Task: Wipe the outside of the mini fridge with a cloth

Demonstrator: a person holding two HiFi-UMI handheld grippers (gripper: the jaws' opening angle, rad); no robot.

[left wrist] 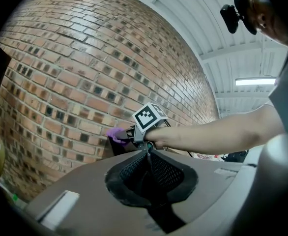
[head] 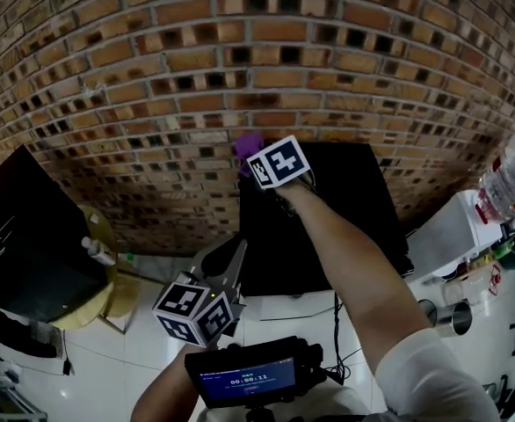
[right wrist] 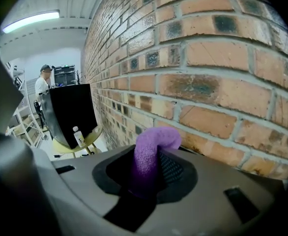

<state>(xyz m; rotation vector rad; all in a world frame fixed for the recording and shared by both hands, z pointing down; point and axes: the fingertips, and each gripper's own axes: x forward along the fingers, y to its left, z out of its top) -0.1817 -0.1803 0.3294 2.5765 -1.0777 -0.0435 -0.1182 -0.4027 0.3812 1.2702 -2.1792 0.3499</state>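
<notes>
Brick wall (head: 152,77) fills the head view; the black mini fridge (head: 328,227) stands against it, and the right gripper (head: 247,158) holds the purple cloth (head: 249,143) over its far left corner. Left gripper view: the left gripper (left wrist: 147,154) has its jaws pressed together, empty. Right gripper view: jaws clamped on the cloth, close to the bricks

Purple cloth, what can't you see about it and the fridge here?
1. Purple cloth: right gripper view, its lower end disappears between the right tongs.
2. Whether the cloth touches the mini fridge: head view, the marker cube covers that spot.
3. Fridge door: head view, the arm crosses the fridge, and it is too dark.
</notes>
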